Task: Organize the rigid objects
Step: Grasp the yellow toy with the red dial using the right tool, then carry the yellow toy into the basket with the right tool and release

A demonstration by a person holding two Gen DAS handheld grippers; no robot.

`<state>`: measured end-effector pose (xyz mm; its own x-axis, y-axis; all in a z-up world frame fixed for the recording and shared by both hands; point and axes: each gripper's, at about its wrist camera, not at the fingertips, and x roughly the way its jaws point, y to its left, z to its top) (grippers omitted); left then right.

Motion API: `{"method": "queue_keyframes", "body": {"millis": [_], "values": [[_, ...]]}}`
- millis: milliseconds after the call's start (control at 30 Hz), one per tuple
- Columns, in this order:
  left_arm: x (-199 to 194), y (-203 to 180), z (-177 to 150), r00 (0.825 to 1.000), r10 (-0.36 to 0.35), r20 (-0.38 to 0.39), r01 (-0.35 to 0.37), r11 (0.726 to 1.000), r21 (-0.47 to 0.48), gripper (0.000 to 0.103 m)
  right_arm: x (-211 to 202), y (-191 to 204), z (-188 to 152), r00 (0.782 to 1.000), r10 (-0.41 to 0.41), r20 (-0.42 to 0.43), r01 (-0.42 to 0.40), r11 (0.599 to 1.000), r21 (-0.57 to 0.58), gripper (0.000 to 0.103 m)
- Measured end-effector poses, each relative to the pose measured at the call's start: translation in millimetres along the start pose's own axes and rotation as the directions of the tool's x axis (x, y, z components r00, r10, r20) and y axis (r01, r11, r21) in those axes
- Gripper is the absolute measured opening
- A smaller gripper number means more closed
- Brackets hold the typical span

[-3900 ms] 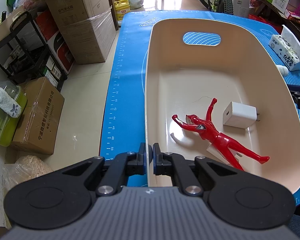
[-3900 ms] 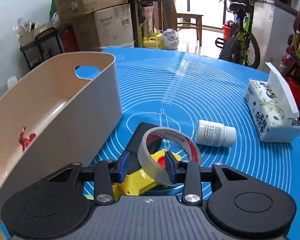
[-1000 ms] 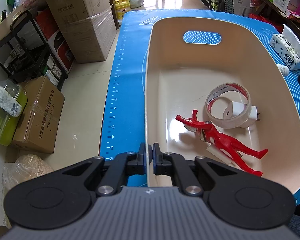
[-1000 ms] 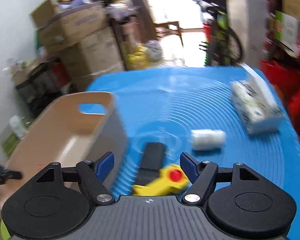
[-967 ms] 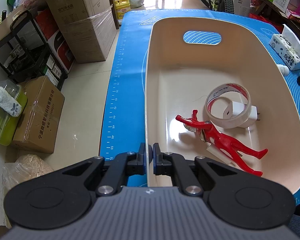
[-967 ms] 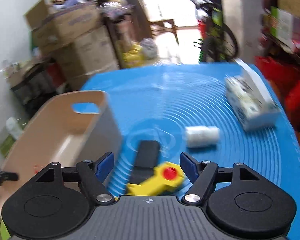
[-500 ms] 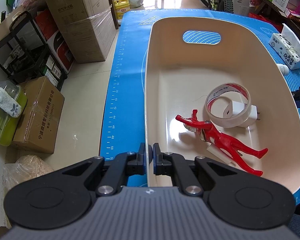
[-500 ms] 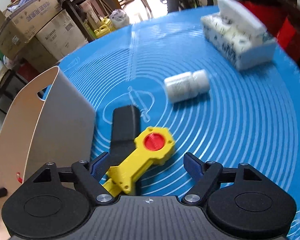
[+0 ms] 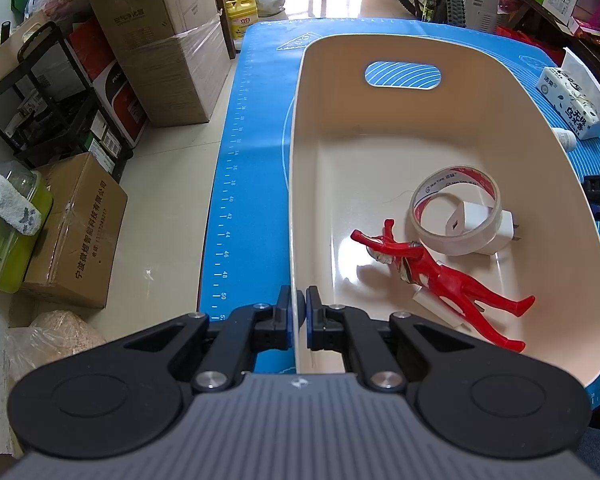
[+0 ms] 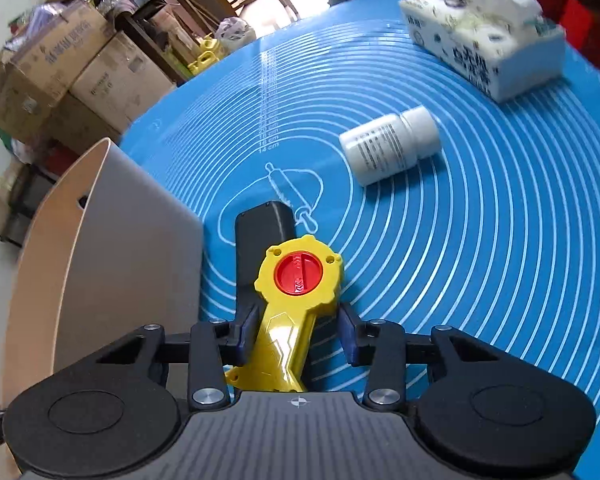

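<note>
My left gripper is shut on the near left rim of the beige bin. In the bin lie a red toy figure, a roll of tape and a white charger inside the roll. My right gripper is open, its fingers on either side of the handle of a yellow toy launcher with a red knob, which rests on a black remote beside the bin's outer wall. A white pill bottle lies further out on the blue mat.
A tissue pack sits at the far right of the blue mat; it also shows in the left wrist view. Cardboard boxes and a black rack stand on the floor to the left of the table.
The right gripper has dropped low and forward over the yellow launcher, so its fingers now straddle the handle. The left gripper and the bin have not moved.
</note>
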<state>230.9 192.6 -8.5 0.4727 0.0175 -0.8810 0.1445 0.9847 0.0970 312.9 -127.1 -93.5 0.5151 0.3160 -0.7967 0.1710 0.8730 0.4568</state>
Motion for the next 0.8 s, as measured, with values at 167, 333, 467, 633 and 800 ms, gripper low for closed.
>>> {"method": "queue_keyframes", "body": {"millis": [167,333,467,633,800], "values": [[1,-1,0,1.000,0.001,-0.002,-0.001,1.000,-0.002,0.008,-13,7,0,0.999,0.026,0.033,-0.024,0.996,-0.085,0.035],[0,-1,1,1.000,0.003,-0.003,-0.003,1.000,0.000,0.008,-35,21,1,0.995,0.054,0.089,-0.038,0.985,-0.170,0.035],[0,-1,1,1.000,0.002,-0.003,-0.002,1.000,-0.001,0.008,-49,28,4,0.990,0.076,0.120,-0.052,0.980,-0.193,0.035],[0,0,1,1.000,0.004,-0.004,-0.004,1.000,0.002,0.008,-76,48,10,0.973,0.146,0.177,-0.102,0.966,-0.236,0.035],[-1,0,1,1.000,0.003,-0.003,-0.003,1.000,0.008,0.008,-95,84,9,0.955,0.219,0.200,-0.143,0.931,-0.336,0.035]]}}
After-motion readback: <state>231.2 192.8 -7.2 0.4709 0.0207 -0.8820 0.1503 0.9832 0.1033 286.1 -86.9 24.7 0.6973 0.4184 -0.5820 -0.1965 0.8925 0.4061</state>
